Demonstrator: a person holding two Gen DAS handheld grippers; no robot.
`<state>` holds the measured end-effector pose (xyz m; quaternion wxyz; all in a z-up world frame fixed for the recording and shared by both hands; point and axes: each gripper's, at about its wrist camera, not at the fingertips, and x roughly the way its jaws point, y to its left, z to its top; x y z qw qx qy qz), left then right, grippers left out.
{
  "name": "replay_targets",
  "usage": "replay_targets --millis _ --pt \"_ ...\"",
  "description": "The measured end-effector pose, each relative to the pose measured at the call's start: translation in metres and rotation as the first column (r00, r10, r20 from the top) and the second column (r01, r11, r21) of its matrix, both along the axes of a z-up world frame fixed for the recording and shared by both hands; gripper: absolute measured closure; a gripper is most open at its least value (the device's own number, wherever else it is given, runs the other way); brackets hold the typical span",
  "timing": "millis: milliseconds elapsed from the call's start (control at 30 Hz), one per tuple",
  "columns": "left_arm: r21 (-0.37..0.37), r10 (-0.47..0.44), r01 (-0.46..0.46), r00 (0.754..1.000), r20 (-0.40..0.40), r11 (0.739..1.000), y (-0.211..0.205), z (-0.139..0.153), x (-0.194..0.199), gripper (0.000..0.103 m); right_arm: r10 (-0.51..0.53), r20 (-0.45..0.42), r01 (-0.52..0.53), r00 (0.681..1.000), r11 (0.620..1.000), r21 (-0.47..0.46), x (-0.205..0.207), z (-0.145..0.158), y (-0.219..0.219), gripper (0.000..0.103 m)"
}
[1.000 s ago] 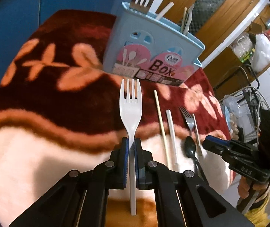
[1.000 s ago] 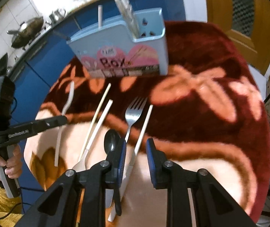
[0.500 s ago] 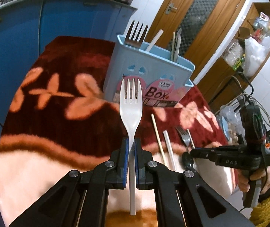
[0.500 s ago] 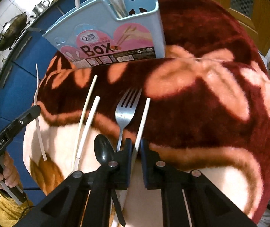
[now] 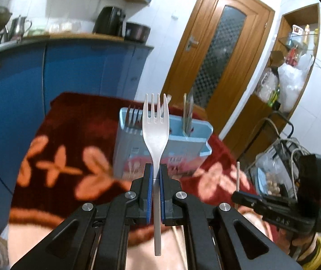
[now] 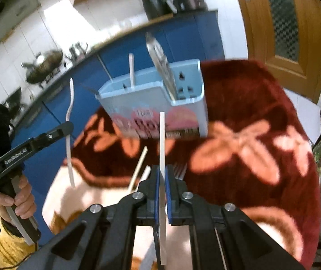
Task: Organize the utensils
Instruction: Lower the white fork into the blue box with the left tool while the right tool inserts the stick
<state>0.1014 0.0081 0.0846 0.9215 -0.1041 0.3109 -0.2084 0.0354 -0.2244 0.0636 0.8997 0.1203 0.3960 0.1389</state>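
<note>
White plastic fork point(image 5: 155, 132): I have it clamped by its handle in the left gripper point(image 5: 156, 181), tines up, lifted in front of the pale blue plastic utensil box point(image 5: 184, 139).
Flat white plastic stick point(image 6: 162, 155): gripped in my right gripper point(image 6: 162, 183), standing upright in front of the box point(image 6: 160, 103) and lifted off the cloth.
Utensil box: it stands on the dark red blanket with orange leaf pattern point(image 6: 250, 139); a pink label covers its front.
Left wrist view only: metal fork tines point(image 5: 133, 118) poke out of the box's left end, and thin sticks point(image 5: 186, 112) out of its right part; the right gripper point(image 5: 239, 196) shows from the side, holding the stick point(image 5: 237, 175) upright.
Right wrist view only: a white stick point(image 6: 131, 69) and a shiny metal utensil point(image 6: 160, 63) rise from the box; in front of the box a wooden chopstick point(image 6: 138, 168) and a metal fork point(image 6: 180, 171) lie on the blanket. The left gripper point(image 6: 67, 127) shows at left with the white fork point(image 6: 70, 112) edge-on.
Beyond the box: blue cabinets point(image 5: 70, 74) and a wooden door point(image 5: 218, 51).
</note>
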Motion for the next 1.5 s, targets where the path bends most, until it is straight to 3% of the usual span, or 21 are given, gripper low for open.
replay_targets --millis 200,333,667,1000,1267,1500 --pt "-0.016 0.034 -0.033 0.998 0.061 0.999 -0.004 0.018 0.018 0.097 -0.065 0.158 0.06 0.985 0.998 0.036 0.005 0.026 0.0 0.097" --pt "-0.026 0.069 -0.066 0.986 0.151 0.997 -0.011 0.037 0.031 0.097 -0.088 0.234 0.079 0.968 0.996 0.046 0.014 0.043 0.002 0.097" --pt "0.013 0.144 -0.158 0.926 0.348 0.987 -0.034 0.056 0.067 0.097 -0.147 0.367 0.14 0.918 0.989 0.047 0.04 0.065 0.0 0.097" --pt "0.006 0.166 -0.18 0.918 0.361 0.984 -0.039 0.027 0.087 0.097 -0.186 0.442 0.186 0.878 0.982 0.043 0.074 0.074 -0.006 0.097" --pt "-0.004 0.167 -0.177 0.916 0.366 0.984 -0.042 0.016 0.088 0.097 -0.223 0.516 0.243 0.827 0.969 0.03 0.098 0.079 -0.003 0.097" --pt "0.025 0.15 -0.174 0.908 0.391 0.985 -0.046 0.01 0.086 0.097 -0.175 0.491 0.23 0.854 0.972 -0.054 0.123 0.056 0.009 0.097"
